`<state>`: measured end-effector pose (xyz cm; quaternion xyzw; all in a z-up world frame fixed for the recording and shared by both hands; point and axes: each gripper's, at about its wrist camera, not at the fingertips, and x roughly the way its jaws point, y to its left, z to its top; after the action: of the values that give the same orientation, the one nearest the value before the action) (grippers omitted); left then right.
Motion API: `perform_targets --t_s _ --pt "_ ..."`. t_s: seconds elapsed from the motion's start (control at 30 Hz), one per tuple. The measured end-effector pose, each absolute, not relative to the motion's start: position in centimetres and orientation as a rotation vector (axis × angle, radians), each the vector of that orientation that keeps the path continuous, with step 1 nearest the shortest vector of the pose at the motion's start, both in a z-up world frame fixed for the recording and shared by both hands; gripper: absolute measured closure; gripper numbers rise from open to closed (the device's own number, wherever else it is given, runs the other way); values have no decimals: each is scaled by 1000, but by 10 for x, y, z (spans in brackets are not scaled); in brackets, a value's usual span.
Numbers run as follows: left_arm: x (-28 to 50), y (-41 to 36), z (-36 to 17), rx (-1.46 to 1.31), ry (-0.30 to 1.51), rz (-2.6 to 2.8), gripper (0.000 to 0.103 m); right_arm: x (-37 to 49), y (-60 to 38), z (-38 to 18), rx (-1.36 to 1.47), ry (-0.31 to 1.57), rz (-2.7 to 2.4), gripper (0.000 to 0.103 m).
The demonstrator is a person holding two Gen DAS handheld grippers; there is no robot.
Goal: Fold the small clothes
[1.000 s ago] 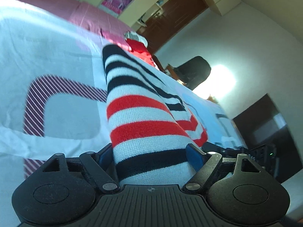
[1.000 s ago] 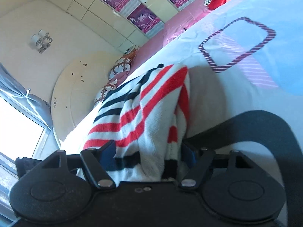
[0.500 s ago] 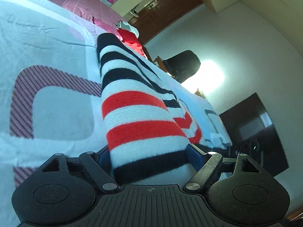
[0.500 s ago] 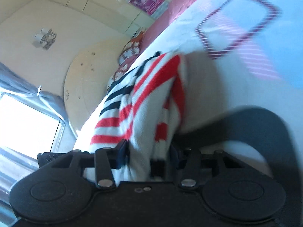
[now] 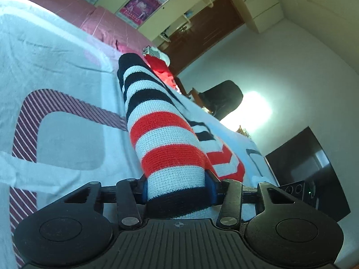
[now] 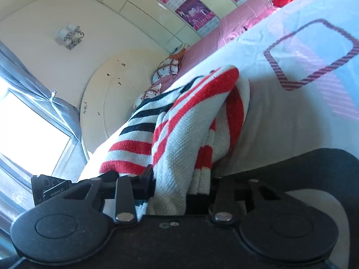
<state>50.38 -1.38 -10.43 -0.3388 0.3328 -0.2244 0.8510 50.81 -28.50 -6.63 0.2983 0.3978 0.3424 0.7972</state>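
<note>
A knit garment with red, white and navy stripes (image 5: 161,130) lies along the white bed sheet (image 5: 67,71). Its near navy-edged end sits between the blue pads of my left gripper (image 5: 177,186), whose jaws are closing and press on its sides. In the right wrist view another part of the same garment (image 6: 186,116) is bunched and folded over. My right gripper (image 6: 181,179) has its jaws closing on that bunch, squeezing it narrow. The fingertips are hidden behind the cloth in both views.
A red piece of clothing (image 5: 160,67) lies at the far end of the bed on a pink cover (image 5: 94,20). Patterned pillows (image 6: 167,69) rest near the round headboard (image 6: 112,89). A black chair (image 5: 222,98) and a dark cabinet (image 5: 309,161) stand beyond the bed.
Both grippers have narrowed on the striped garment, the right one first, the left one in the last half second. The cloth in the right gripper is bunched tighter and lifted slightly.
</note>
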Motion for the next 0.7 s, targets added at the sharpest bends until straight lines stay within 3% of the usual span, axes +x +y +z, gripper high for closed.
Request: perform_targets --t_s 0.37,0.7 --pt "455 -30 -72 -767 598 -500 57 471 -303 -14 619 798 774 66" --pt "409 65 -64 -806 549 -443 57 462 -211 4 561 810 840 66"
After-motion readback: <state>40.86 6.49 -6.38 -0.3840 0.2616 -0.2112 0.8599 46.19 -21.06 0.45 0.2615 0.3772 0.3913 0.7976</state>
